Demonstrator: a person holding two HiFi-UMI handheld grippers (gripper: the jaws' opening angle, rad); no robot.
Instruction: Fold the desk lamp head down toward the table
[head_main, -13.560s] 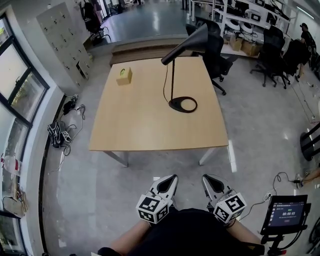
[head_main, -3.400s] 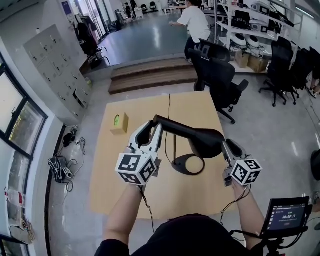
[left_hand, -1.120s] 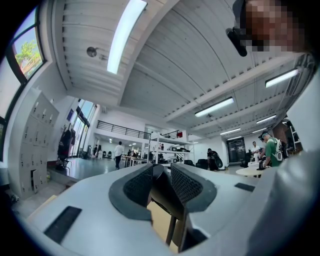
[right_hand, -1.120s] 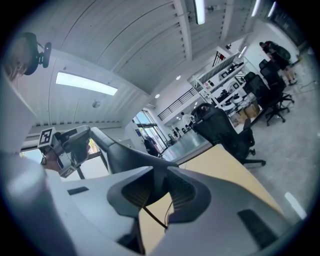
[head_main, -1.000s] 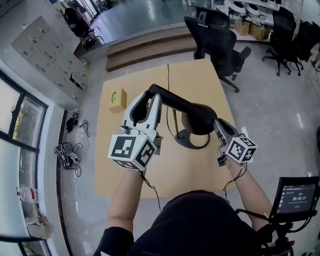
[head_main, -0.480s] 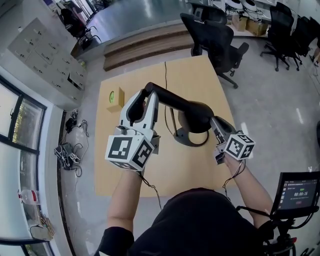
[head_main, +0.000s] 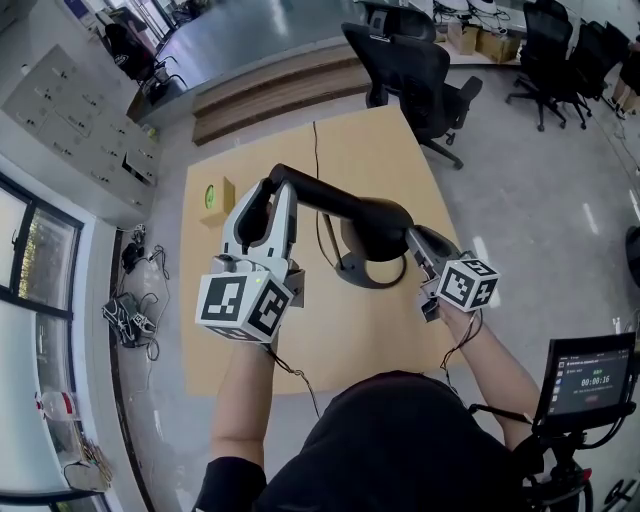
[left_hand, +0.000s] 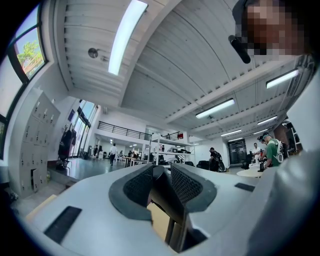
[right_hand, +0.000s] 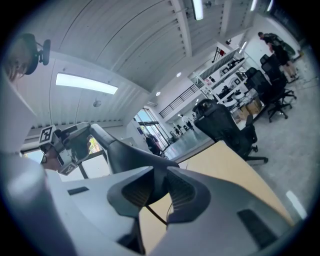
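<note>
A black desk lamp stands on the wooden table (head_main: 345, 330), with its ring base (head_main: 366, 271) under the lamp head (head_main: 345, 207). The cone-shaped head lies tilted above the base, wide shade to the right. My left gripper (head_main: 272, 196) is shut on the narrow left end of the head (left_hand: 161, 187), which fills the gap between its pads. My right gripper (head_main: 414, 240) is shut on the rim of the wide shade (right_hand: 131, 151). In the right gripper view the left gripper (right_hand: 66, 142) shows at the far end of the head. The lamp's stem is mostly hidden.
A small yellow box (head_main: 212, 198) sits at the table's far left corner. The lamp's cable (head_main: 316, 160) runs over the far edge. Black office chairs (head_main: 420, 72) stand behind the table. Cables (head_main: 125, 318) lie on the floor at left; a screen on a stand (head_main: 586, 376) is at lower right.
Only the head camera has shifted a little. Both grippers keep the same hold on the lamp head, which has not visibly moved.
</note>
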